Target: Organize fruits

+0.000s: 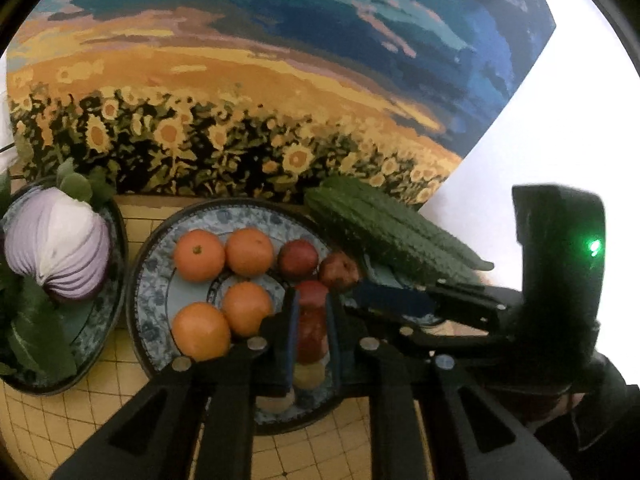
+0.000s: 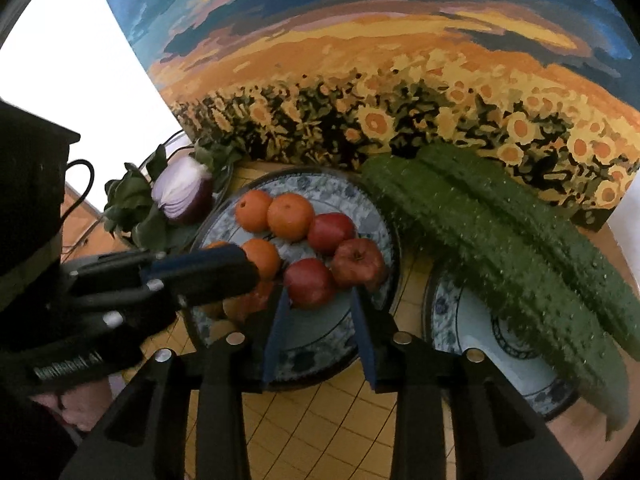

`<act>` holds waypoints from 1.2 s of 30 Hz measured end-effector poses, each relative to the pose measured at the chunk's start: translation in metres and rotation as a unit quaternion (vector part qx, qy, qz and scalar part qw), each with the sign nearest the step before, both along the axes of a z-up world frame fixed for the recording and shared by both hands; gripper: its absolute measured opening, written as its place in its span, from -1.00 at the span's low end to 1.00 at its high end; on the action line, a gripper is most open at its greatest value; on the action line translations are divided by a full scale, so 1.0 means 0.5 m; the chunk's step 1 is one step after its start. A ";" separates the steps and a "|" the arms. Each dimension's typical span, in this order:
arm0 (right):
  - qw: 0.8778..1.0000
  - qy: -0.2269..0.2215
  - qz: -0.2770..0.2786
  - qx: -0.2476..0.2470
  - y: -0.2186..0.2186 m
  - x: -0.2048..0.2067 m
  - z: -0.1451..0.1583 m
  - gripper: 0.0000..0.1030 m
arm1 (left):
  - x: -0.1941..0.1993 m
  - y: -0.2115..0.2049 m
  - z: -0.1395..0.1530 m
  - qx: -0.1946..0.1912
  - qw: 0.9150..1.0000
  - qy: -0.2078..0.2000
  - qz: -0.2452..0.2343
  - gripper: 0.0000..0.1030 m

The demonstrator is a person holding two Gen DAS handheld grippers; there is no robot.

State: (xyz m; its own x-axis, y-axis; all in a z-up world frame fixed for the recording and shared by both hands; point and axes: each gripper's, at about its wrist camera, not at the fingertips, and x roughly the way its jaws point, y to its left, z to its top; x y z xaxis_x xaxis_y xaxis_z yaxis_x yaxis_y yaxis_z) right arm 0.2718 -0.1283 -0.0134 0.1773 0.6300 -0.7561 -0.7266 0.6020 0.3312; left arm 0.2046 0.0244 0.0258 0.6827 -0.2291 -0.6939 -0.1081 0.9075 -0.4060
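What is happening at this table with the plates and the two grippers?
A person is sorting fruit with two handheld grippers. The left gripper is shut on a red apple over the fruit plate, beside four oranges. The right gripper hangs open over the same plate, holding nothing. Two bitter gourds lie across a second plate.

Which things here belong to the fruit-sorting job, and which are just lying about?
Job: oranges, red apples, the patterned fruit plate, left tongs shut on an apple, right tongs open.

Lying about: halved onion, bitter gourds, sunflower painting.
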 end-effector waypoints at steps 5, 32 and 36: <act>1.000 0.013 -0.012 0.019 -0.013 -0.001 0.007 -0.27 | -0.011 0.001 0.016 0.019 1.000 0.008 0.001 -0.72; 0.990 -0.111 -0.089 -0.004 -0.086 -0.184 0.206 -0.27 | -0.204 -0.039 0.141 0.131 0.991 -0.015 0.029 0.05; 0.988 -0.125 -0.090 -0.009 -0.091 -0.211 0.216 -0.27 | -0.227 -0.039 0.145 0.131 0.991 -0.017 0.030 0.05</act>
State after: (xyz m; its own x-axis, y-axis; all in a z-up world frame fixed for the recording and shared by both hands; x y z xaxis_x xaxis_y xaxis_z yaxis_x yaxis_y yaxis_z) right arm 0.1664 -0.1740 0.0946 0.4675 0.5577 -0.6859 -0.6650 0.7331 0.1427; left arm 0.0909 0.0048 0.0982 0.7137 -0.0032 -0.7004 -0.1544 0.9747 -0.1618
